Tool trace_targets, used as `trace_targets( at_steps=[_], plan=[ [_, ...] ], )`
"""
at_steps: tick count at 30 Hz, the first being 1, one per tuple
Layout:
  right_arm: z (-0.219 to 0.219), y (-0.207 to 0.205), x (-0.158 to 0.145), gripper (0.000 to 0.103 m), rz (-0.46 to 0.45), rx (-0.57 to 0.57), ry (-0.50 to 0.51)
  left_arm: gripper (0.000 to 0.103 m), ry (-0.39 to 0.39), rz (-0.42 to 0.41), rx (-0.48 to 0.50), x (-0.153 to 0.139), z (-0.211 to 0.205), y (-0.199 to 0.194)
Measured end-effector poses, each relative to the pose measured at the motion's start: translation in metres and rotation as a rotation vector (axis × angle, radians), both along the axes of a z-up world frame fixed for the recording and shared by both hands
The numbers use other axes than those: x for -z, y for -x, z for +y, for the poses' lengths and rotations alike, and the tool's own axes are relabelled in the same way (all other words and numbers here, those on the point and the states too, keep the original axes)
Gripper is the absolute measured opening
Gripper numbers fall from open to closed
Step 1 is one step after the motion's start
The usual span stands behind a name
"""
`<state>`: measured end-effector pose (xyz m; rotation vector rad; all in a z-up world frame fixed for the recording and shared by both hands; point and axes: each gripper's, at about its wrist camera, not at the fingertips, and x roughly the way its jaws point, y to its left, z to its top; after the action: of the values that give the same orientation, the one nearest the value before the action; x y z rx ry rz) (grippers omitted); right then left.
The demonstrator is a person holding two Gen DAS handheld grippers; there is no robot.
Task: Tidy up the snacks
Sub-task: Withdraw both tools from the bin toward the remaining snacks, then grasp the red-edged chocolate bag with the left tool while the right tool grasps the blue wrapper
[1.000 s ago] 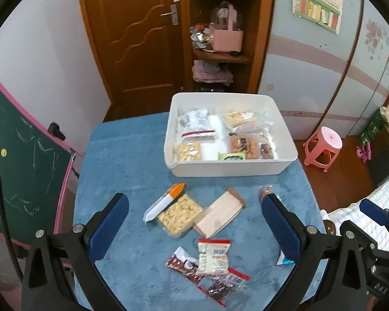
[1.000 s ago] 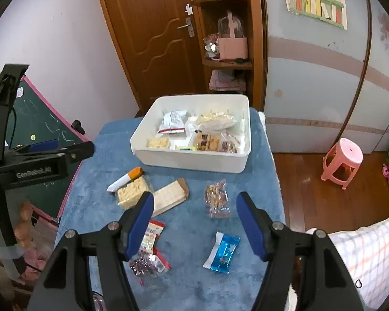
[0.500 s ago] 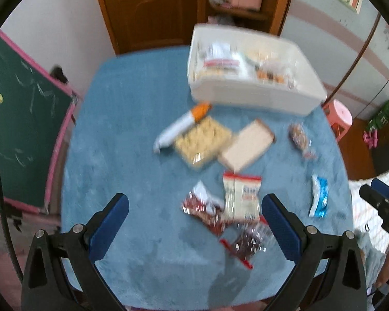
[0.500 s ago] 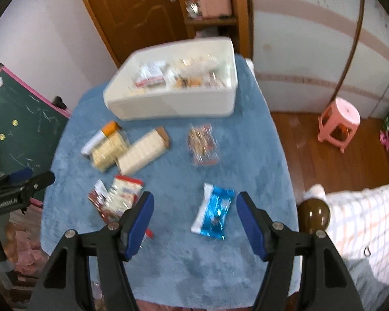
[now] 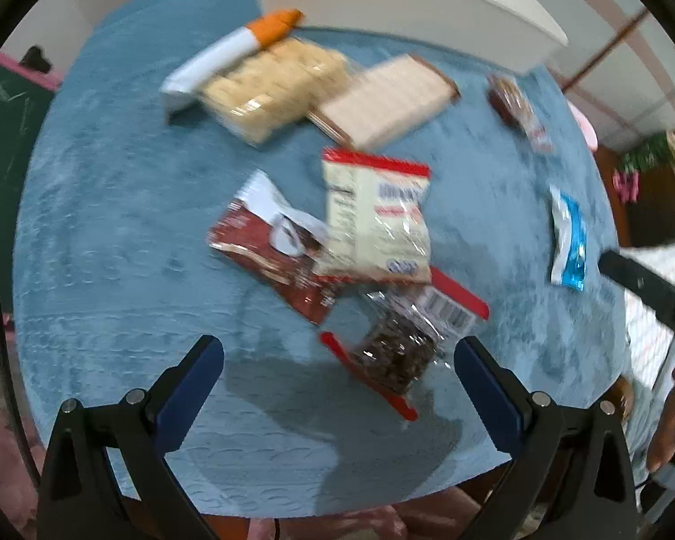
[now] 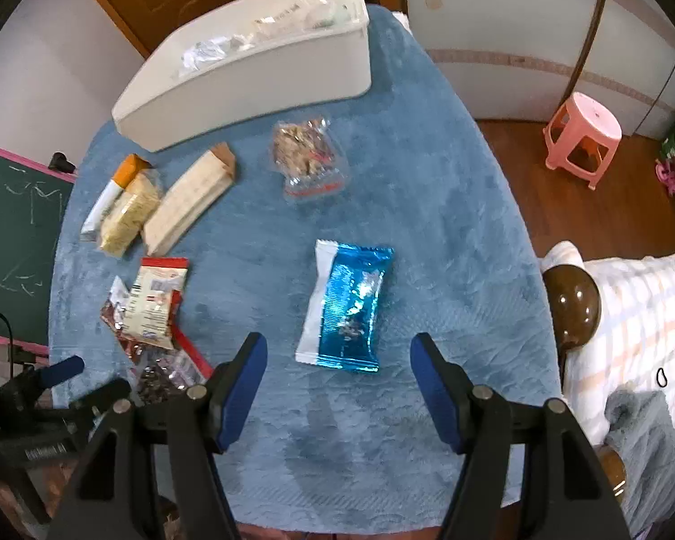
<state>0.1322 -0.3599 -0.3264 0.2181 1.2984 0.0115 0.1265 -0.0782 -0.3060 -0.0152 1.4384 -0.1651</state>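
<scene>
Both claws stand wide with nothing between their pads. The left claw (image 5: 337,378) hangs over a clear packet of dark snacks (image 5: 398,346) on the blue-covered counter (image 5: 112,225). The right claw (image 6: 339,378) hangs just short of a shiny blue packet (image 6: 348,308). More packets lie scattered nearby, and the white bin (image 6: 256,76) sits at the counter's far edge.

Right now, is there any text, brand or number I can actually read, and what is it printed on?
None reads clearly.
White and red packet: print blurred.
Clear bag's barcode label: digits too small.
Left gripper body lettering: blurred.
Blue wrapper: no legible print.
</scene>
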Motion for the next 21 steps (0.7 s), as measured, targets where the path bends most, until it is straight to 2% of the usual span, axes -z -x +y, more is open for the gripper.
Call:
trace_targets(
  at_steps=[13,18,21],
  plan=[
    [-0.006,-0.027,0.046,0.067,0.093,0.040,0.022,0.102,-0.080,0.013,0.155,0.032,-0.052,0.002],
    [0.001,-0.032,0.046,0.067,0.092,0.008,0.063,0.098,-0.064,0.059,0.158,0.046,-0.069,-0.004],
    [0.005,-0.032,0.045,0.063,0.084,-0.010,0.076,0.097,-0.090,0.053,0.177,0.050,-0.082,-0.002]
  ],
)
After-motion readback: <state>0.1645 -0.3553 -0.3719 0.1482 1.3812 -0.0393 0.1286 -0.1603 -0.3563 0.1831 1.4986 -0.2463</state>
